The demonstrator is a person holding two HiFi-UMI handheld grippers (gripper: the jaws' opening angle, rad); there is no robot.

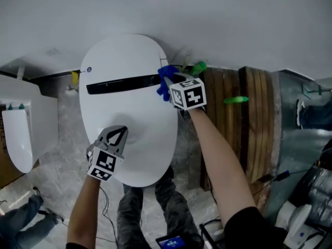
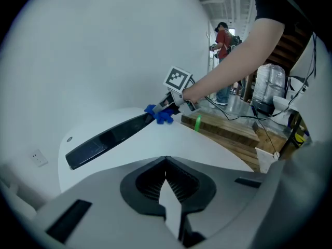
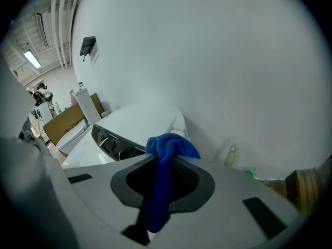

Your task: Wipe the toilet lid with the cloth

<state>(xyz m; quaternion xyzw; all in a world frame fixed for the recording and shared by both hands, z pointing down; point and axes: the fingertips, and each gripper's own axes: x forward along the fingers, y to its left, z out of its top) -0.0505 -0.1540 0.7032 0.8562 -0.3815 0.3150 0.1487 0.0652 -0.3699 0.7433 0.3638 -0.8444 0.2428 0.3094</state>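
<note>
One toilet lid (image 1: 136, 154), white and egg-shaped, fills the middle of the head view. Its long axis runs from the person straight toward the wall (image 1: 207, 14), with the rounded front end nearest the person. To its right stands one wooden pallet (image 1: 249, 134) with its slats running the same way, and two green items (image 1: 236, 100) lie at its wall end. One black strip (image 1: 122, 84) crosses the lid's rear half along the short axis, slightly tilted. Two grippers are present. The right gripper (image 1: 168, 83) reaches in from the pallet side and points leftward along the strip; in its own view the jaws are clamped on the one cloth (image 3: 158, 191), which bunches above the tips and hangs down between them. The cloth (image 1: 164, 78), blue, sits at the strip's right end near the lid's right rear edge, and appears to rest on the lid there. The left gripper (image 1: 122, 132) is over the lid's front half, pointing toward the wall. In its own view the jaw tips are together with nothing between them. Contact between it and the lid cannot be determined.
</note>
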